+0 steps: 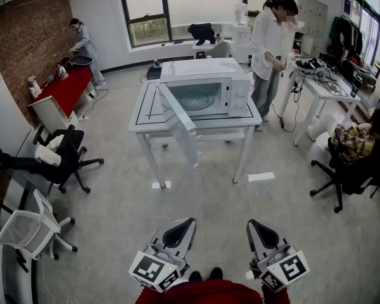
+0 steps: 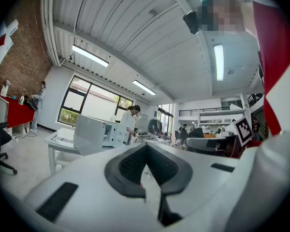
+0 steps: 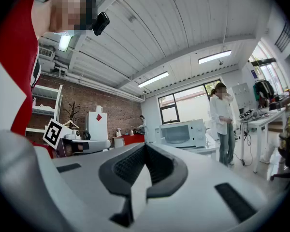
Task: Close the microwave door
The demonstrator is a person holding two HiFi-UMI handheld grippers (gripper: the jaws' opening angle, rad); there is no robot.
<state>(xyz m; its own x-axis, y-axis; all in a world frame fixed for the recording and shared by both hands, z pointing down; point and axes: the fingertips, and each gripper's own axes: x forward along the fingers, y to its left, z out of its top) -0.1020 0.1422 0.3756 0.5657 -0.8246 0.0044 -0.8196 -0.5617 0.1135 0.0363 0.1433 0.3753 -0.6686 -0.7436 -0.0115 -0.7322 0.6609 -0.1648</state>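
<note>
The left gripper and the right gripper are held level and side by side, low in front of the person, tips pointing ahead. Each has its jaws pressed together with nothing between them. Well apart from them, across the floor, the microwave stands on a white tabletop. Its door is swung wide open, out past the front edge.

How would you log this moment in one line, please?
microwave door: open | left gripper: shut, empty | right gripper: shut, empty | both: far from microwave
</note>
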